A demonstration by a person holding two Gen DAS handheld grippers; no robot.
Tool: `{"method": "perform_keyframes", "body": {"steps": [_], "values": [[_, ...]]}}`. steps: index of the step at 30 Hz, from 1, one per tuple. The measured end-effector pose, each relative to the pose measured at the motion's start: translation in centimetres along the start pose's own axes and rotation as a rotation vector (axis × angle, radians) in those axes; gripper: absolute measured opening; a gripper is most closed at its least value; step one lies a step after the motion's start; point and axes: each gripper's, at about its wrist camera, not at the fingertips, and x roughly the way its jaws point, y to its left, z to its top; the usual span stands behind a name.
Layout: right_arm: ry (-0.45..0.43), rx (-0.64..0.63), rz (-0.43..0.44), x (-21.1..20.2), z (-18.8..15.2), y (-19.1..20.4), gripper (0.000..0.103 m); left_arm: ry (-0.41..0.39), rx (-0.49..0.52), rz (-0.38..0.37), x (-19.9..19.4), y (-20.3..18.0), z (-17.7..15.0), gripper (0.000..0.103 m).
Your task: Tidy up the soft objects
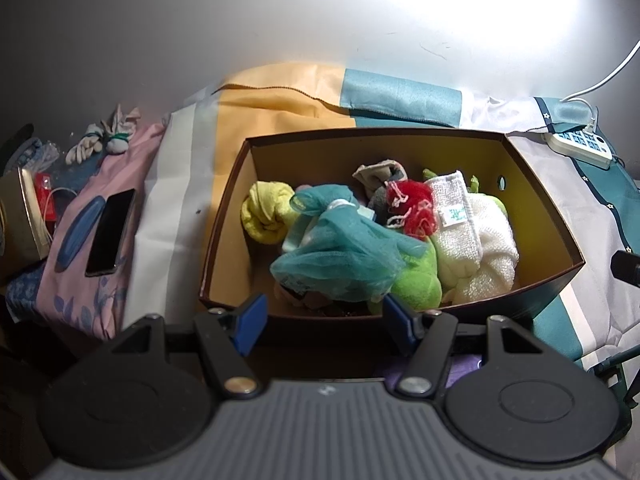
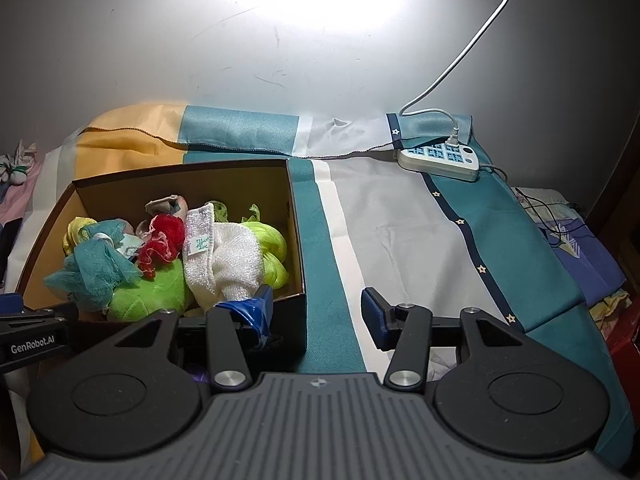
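Soft objects fill one open cardboard box, which sits on a striped cloth across the middle of the left wrist view and in the lower left of the right wrist view. Going left to right inside the box in the left wrist view: one rolled yellow cloth at the left end, one teal mesh puff draped over the centre, one bright green plush toy under and just right of it, one red mesh puff behind, one grey-beige sock bundle toward the back wall, and one white towel with a small label leaning on a pale knitted bundle at the right end.

Outside the box, at far left of the left wrist view, one dark phone lies on a pink floral fabric, with one knotted white cloth bundle near its upper edge. At upper right, one white power strip rests on the cloth.

At the bottom of each view, the left gripper hangs spread over the box's near wall, pinching nothing. The right gripper is also spread, straddling the box's right corner, empty.
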Motion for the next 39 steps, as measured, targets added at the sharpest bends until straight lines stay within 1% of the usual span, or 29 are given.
{"method": "perform_keyframes", "body": {"steps": [8, 14, 39], "values": [[0.004, -0.007, 0.011, -0.02, -0.13, 0.1, 0.033, 0.004, -0.007, 0.002, 0.0, 0.07, 0.03, 0.065], [0.007, 0.019, 0.032, -0.06, -0.22, -0.42, 0.033, -0.004, -0.004, 0.006, -0.12, 0.02, 0.08, 0.065], [0.007, 0.018, 0.029, -0.12, -0.5, -0.61, 0.033, 0.016, 0.017, -0.01, 0.26, -0.35, -0.04, 0.065]]}}
